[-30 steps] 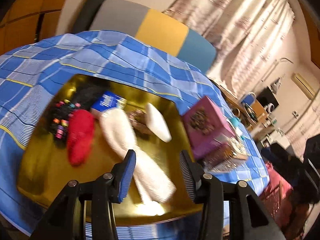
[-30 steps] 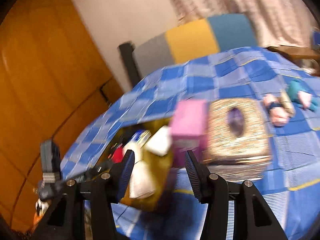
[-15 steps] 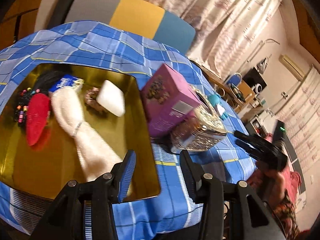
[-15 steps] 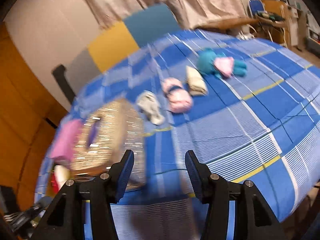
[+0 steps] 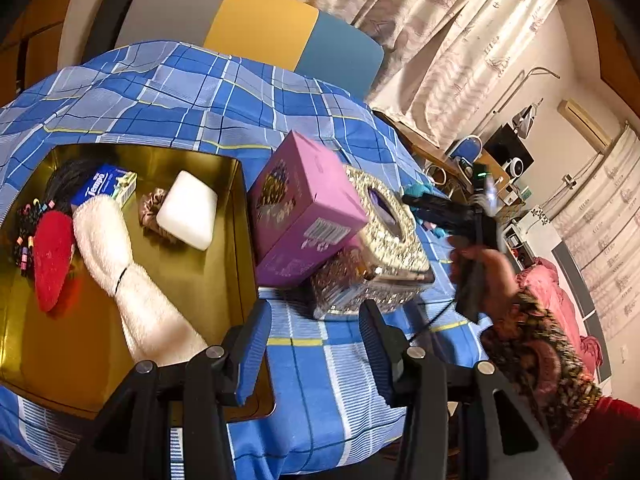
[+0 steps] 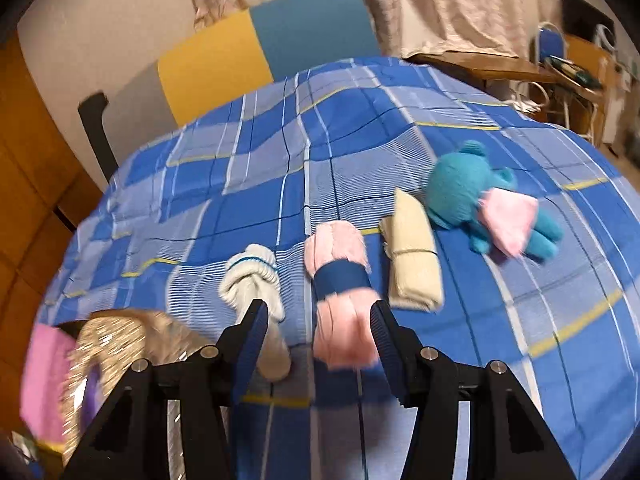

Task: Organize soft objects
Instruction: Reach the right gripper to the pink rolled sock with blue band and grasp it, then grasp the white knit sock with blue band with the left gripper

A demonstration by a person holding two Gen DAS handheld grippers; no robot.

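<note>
On blue plaid cloth (image 6: 360,140), right gripper (image 6: 318,334) hovers with jaws parted, gripping nothing. Pink roll with blue band (image 6: 340,284) lies just ahead, its near end between fingertips, contact unclear through blur. White sock bundle (image 6: 252,280) beside left fingertip; cream roll (image 6: 414,256) beyond right fingertip.

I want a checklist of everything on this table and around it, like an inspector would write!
Surface: blue checked tablecloth, wrinkled.
Job's things: white sock roll, pink roll, cream roll and teal plush toy lie loose; gold tray holds a white towel, red pad and white sponge.
Clutter: purple box leaning on a glittery tissue box.
Grippers: left gripper open, empty; right gripper open above the pink roll.
Cables: nothing seen.
Surroundings: chair, curtains.
</note>
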